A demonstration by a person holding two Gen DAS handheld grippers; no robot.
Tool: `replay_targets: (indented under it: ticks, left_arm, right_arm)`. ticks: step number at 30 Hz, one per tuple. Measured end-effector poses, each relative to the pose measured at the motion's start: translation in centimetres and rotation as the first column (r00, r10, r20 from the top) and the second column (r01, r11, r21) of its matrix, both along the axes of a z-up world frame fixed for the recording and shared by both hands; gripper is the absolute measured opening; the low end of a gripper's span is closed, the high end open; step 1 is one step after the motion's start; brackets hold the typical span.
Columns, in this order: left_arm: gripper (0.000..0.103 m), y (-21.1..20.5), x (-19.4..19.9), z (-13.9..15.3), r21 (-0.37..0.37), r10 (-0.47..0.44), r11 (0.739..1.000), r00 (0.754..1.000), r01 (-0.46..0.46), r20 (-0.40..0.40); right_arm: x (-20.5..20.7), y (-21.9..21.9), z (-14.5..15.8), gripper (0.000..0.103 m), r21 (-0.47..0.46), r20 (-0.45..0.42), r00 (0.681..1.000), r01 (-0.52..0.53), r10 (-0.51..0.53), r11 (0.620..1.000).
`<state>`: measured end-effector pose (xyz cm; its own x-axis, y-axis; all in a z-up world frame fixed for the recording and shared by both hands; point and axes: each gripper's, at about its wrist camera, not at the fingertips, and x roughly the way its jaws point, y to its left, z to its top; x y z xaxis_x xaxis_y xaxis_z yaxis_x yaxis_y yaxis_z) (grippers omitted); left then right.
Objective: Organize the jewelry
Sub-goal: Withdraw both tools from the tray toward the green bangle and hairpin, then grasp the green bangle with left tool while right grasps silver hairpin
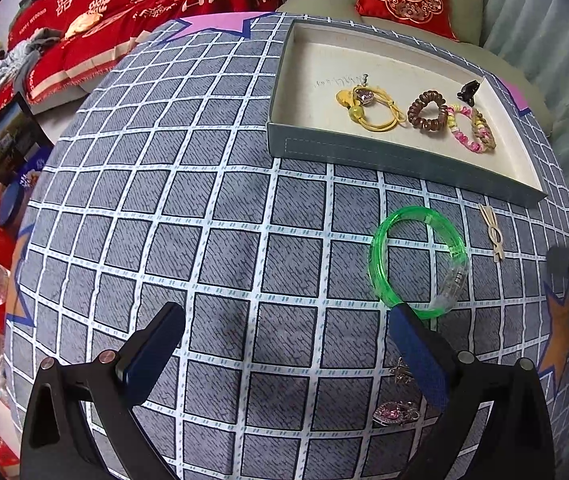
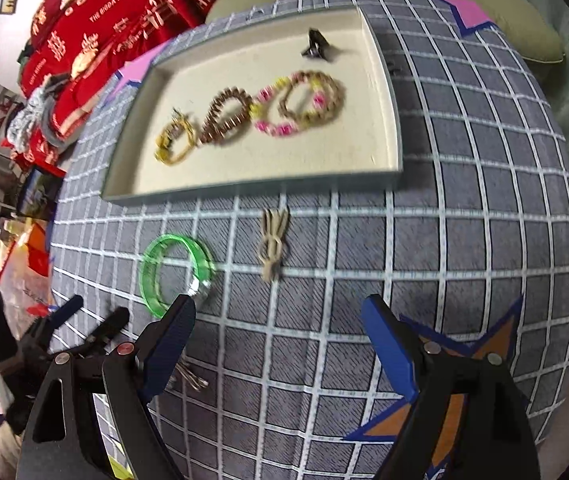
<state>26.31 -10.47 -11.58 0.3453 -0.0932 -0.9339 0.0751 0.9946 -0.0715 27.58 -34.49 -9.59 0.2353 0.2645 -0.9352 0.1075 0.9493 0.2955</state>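
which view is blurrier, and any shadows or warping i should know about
Right wrist view: motion blur smears the hair ties in the tray and the beige hair clip. Left wrist view: sharp, the green bangle crisp, a soft shadow on the checked cloth between the jaws. Both views: fisheye bends the grid lines, corners black.

Tray (image 1: 364,152) at far side of worktop (image 1: 204,220); hair ties (image 1: 428,110) in a row inside it, clip (image 1: 469,92) behind them. Bangle (image 1: 416,260) before tray, hairpin (image 1: 494,234) to its right, brooch (image 1: 396,414) nearest.
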Motion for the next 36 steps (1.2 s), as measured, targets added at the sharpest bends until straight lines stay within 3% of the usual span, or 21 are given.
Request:
replay_targets:
  ticks: [6,11,19,25,30,33,36]
  left_arm:
    - [0.103,0.6,0.9,-0.2,-0.045,0.007,0.999,1.000,-0.007,-0.009]
    - [0.103,0.4,2.0,-0.9,-0.062,-0.023,0.998,1.000,0.022,-0.019]
    - [0.103,-1.3,3.0,-1.4,-0.047,-0.096,0.994,0.995,0.096,0.001]
    - [0.099,-2.5,3.5,-1.8,-0.026,-0.136,0.990,0.991,0.136,0.002]
    - [0.089,-3.6,3.6,-1.8,-0.001,-0.168,0.986,0.986,0.168,0.015]
    - [0.080,-4.5,3.8,-1.6,0.023,-0.197,0.980,0.980,0.197,0.025]
    - [0.067,-5.2,3.9,-1.4,0.029,-0.215,0.976,0.976,0.214,0.035]
  right_arm:
    - [-1.7,1.6,-0.8,0.088,0.013,-0.009,0.998,-0.056,0.056,0.998]
    - [-3.6,4.8,-1.3,0.086,-0.007,0.023,0.978,-0.207,0.207,0.978]
    - [-5.4,8.4,-2.4,0.062,-0.077,0.059,0.921,-0.381,0.385,0.921]
    - [-5.9,9.5,-2.5,0.055,-0.136,0.090,0.892,-0.430,0.444,0.892]
    - [-6.4,10.5,-2.5,0.049,-0.206,0.113,0.859,-0.471,0.499,0.858]
    - [-6.8,11.2,-2.6,0.038,-0.249,0.122,0.843,-0.485,0.524,0.838]
    - [-6.8,11.4,-2.7,0.019,-0.265,0.118,0.841,-0.487,0.529,0.833]
